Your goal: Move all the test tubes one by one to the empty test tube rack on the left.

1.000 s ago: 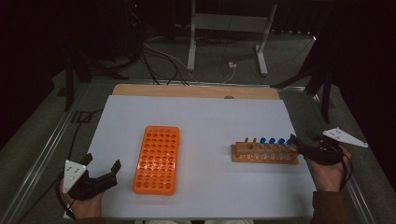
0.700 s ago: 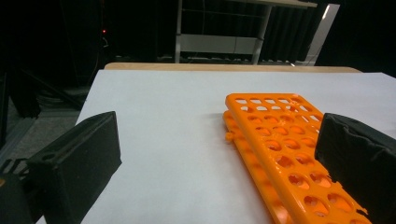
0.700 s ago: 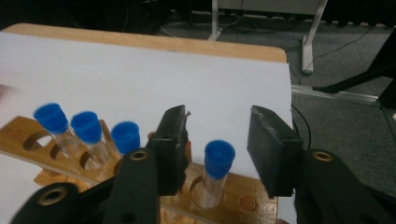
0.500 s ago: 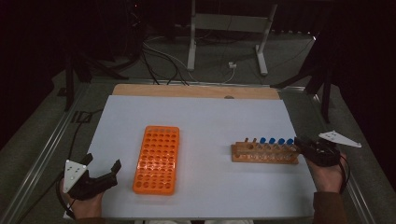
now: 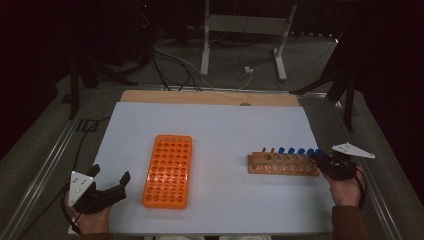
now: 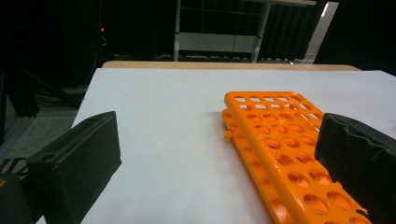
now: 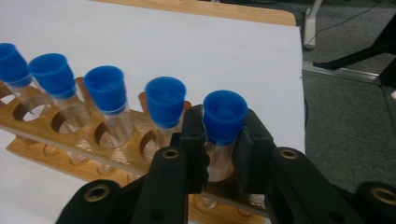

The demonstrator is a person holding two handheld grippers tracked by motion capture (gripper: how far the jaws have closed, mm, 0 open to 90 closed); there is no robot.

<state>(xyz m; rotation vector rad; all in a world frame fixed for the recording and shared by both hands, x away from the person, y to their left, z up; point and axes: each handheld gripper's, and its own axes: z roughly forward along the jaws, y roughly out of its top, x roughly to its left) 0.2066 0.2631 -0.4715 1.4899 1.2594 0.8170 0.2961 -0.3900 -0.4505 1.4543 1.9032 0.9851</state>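
Observation:
A wooden tube rack (image 5: 282, 164) stands at the right of the white sheet and holds several clear tubes with blue caps (image 5: 300, 151). My right gripper (image 5: 321, 159) is at the rack's right end. Its jaws have just closed, and in the right gripper view the right gripper (image 7: 223, 135) is shut on the end tube (image 7: 224, 114) just under its cap, with the tube still standing in the wooden rack (image 7: 56, 135). An empty orange rack (image 5: 168, 170) lies left of centre. My left gripper (image 5: 110, 179) rests open near its front left corner, with the orange rack (image 6: 280, 140) reaching behind the right jaw.
The white sheet (image 5: 225, 125) covers the table, with a wooden strip (image 5: 200, 97) along its far edge. A metal stand (image 5: 242, 30) and cables (image 5: 175, 65) lie on the floor beyond. Metal rails run along both sides of the table.
My right gripper has sunk a little at the wooden rack's right end and its jaws have closed onto the end tube. The left gripper has stayed where it was.

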